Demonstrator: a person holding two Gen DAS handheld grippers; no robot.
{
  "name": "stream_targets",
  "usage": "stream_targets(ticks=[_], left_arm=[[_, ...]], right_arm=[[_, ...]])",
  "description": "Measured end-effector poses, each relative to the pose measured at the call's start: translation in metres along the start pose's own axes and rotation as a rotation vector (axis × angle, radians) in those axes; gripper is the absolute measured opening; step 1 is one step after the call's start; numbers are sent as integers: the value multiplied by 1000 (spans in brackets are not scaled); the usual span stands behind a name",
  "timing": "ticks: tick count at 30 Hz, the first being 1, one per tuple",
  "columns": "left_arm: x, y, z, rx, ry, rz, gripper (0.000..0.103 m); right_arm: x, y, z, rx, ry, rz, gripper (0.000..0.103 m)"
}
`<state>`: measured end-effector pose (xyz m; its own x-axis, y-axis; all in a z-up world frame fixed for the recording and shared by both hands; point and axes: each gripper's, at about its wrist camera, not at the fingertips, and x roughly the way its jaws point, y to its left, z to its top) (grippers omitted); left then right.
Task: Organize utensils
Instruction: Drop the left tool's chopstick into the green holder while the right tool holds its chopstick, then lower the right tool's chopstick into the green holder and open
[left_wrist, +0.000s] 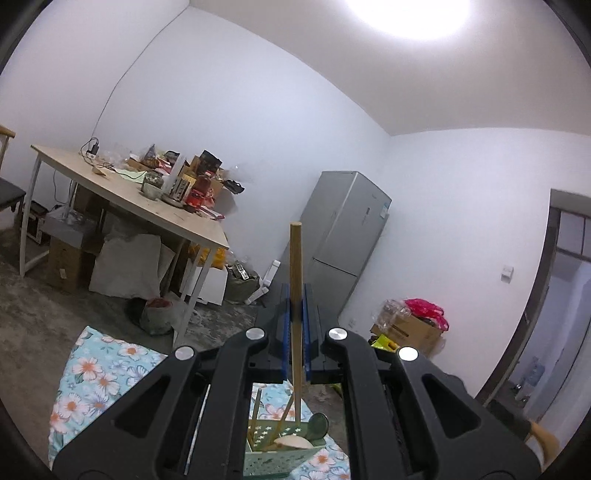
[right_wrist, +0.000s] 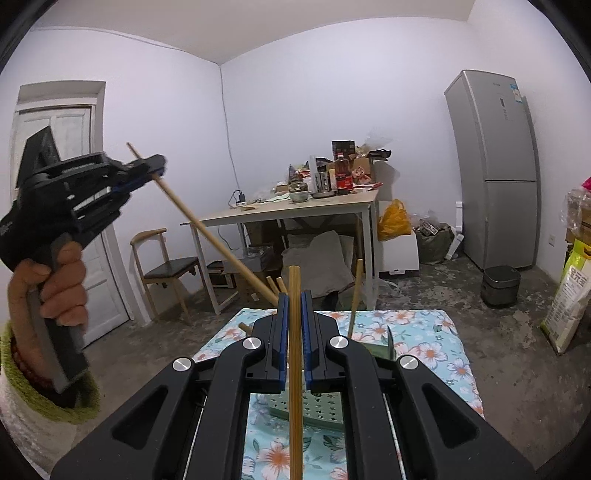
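My left gripper (left_wrist: 296, 301) is shut on a long wooden utensil handle (left_wrist: 295, 258). The handle runs down into a green perforated utensil holder (left_wrist: 273, 461), which holds chopsticks, a wooden spoon and a green spoon. In the right wrist view the left gripper (right_wrist: 157, 168) is up at the left in a person's hand, and its handle (right_wrist: 207, 229) slants down toward the holder (right_wrist: 317, 413). My right gripper (right_wrist: 294, 302) is shut on another wooden stick (right_wrist: 294, 369) that stands upright over the holder. The holder sits on a floral cloth (right_wrist: 424, 347).
A cluttered wooden table (right_wrist: 295, 210) stands ahead with a chair (right_wrist: 166, 266) to its left. A grey fridge (right_wrist: 495, 166) is at the right, with a rice cooker (right_wrist: 500, 284) on the floor. Boxes and bags (left_wrist: 413, 325) line the wall. A white door (right_wrist: 70, 147) is at the left.
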<state>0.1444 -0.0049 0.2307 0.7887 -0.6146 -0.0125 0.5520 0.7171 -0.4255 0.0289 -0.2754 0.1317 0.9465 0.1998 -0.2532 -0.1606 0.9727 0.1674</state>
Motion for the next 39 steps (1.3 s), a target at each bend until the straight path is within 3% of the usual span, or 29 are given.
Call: stream_targets(ticks=[12, 16, 18, 20, 29, 35, 39], left_arm=[[70, -1, -51, 75, 122, 92, 4], [91, 5, -69, 60, 173, 78, 4], [100, 9, -76, 53, 197, 73, 7], [101, 11, -80, 46, 203, 74, 23], [73, 13, -71, 68, 143, 84, 48], [31, 28, -73, 75, 129, 124, 52], [3, 45, -88, 76, 166, 168, 53]], right_arm=[[11, -12, -1, 28, 20, -12, 7], [13, -12, 0, 27, 21, -19, 7], [13, -12, -1, 29, 21, -23, 7], [13, -13, -1, 31, 21, -28, 7], [15, -19, 11, 65, -10, 9, 7], [23, -23, 35, 79, -85, 79, 7], [31, -16, 54, 49, -136, 95, 7]])
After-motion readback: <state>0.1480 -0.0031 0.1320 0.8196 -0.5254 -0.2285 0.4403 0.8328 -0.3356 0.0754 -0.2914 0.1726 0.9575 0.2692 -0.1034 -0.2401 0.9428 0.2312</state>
